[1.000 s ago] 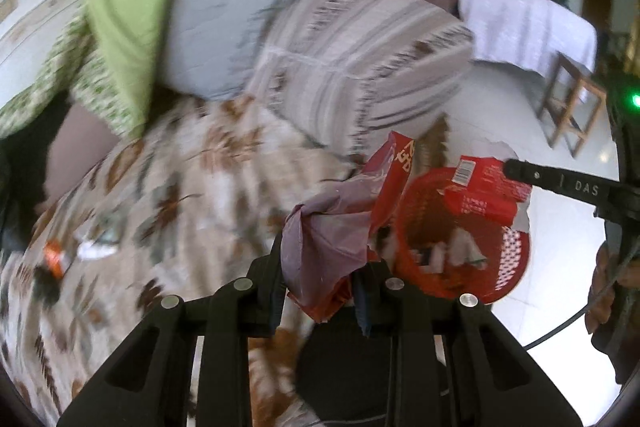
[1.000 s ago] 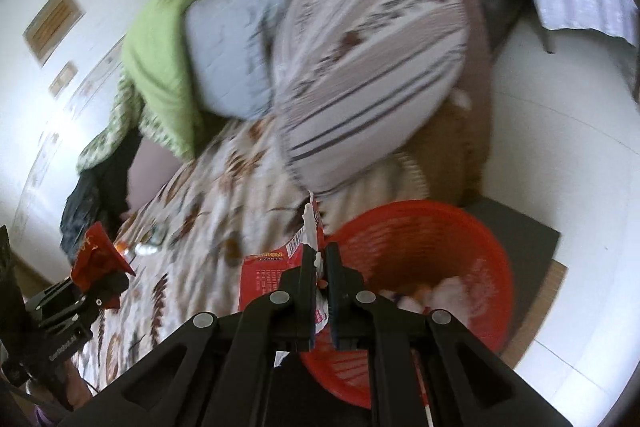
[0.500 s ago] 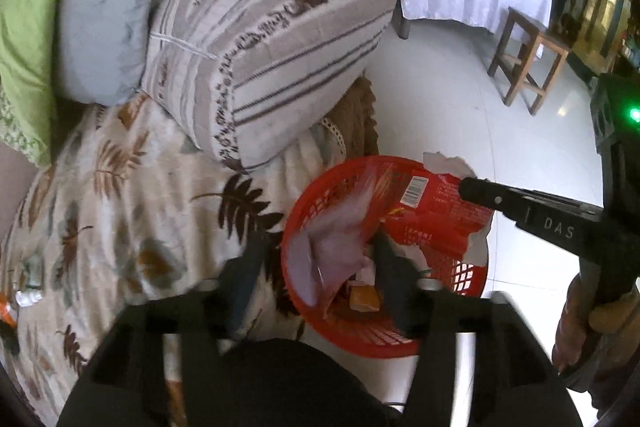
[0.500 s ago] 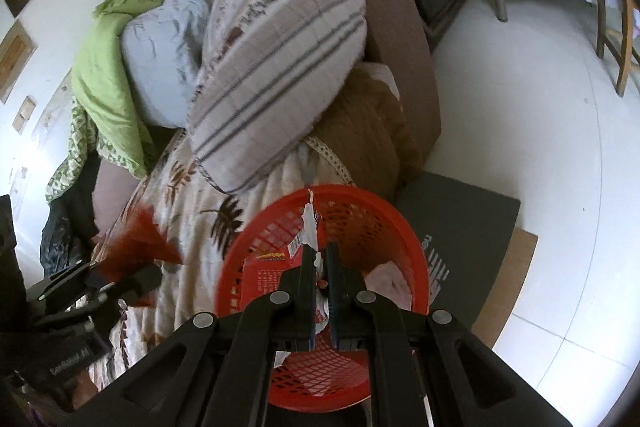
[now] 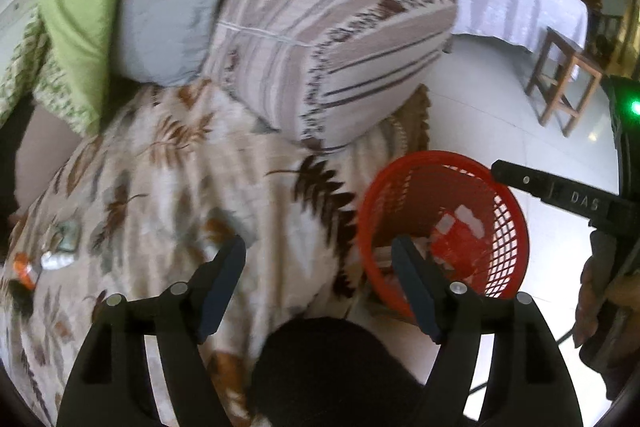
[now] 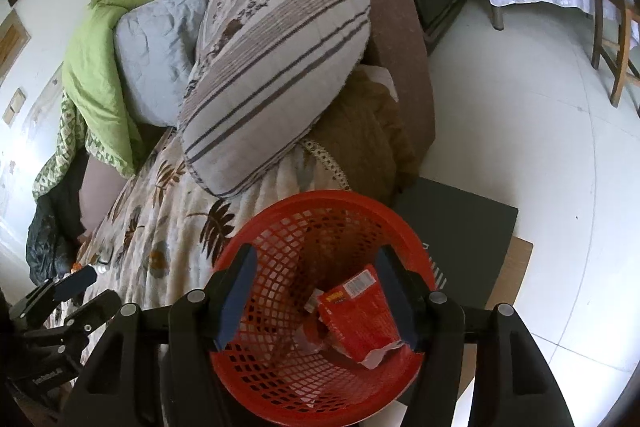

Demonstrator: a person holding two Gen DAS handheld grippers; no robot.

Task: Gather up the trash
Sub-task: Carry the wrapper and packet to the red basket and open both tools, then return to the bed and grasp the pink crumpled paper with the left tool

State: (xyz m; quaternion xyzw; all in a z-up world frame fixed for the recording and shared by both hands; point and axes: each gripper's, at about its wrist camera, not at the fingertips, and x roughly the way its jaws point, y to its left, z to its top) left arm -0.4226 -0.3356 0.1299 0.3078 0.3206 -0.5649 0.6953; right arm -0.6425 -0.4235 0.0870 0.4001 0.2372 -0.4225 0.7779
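Both our tools have just opened and stand apart, empty: the right tool hangs over the red basket, where the red wrapper lies. Remaining litter sits toward the bed's far-left edge, nearer our left tool.

You are looking at very little lettering here. In your left wrist view, the white letters "DAS" are showing on the black finger of the right gripper reaching in from the right edge. In your right wrist view, the red wrapper lying in the red basket is carrying a barcode panel and a yellow printed patch, but both are staying too small to read.
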